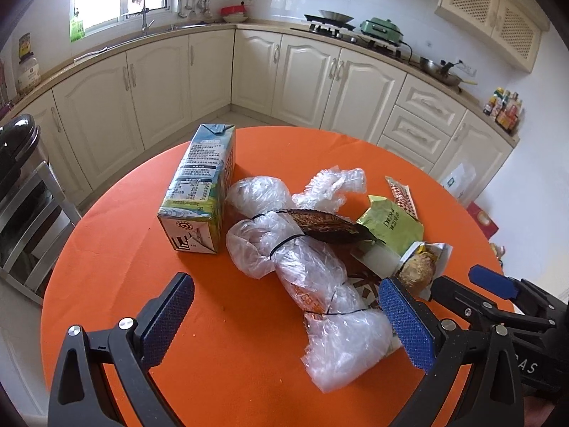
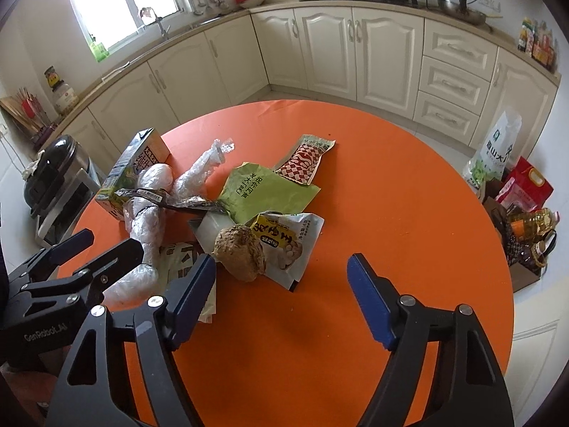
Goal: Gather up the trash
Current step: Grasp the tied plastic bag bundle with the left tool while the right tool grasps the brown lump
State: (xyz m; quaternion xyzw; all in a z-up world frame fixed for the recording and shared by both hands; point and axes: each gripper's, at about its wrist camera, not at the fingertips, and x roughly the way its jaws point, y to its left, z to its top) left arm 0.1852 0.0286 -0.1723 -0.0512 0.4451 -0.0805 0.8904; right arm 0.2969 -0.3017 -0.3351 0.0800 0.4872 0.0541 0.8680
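Note:
Trash lies heaped on the round orange table [image 1: 135,256]. There is a milk carton [image 1: 199,192], a long crumpled clear plastic bag [image 1: 313,277], a green packet [image 1: 391,227], a red checked sachet [image 1: 402,195] and a brown lump [image 1: 416,267]. My left gripper [image 1: 288,316] is open, its fingers astride the near end of the plastic bag without pressing it. My right gripper [image 2: 284,284] is open low over the table. Its left finger is beside the brown lump [image 2: 240,252], which rests on a yellow-and-white snack packet [image 2: 291,245]. Nothing is held.
A bin with a black lid [image 2: 53,174] stands on the floor left of the table. Bags and boxes [image 2: 522,185] sit on the floor at the right. Cream kitchen cabinets [image 2: 355,46] run behind. The right half of the table [image 2: 409,195] is bare.

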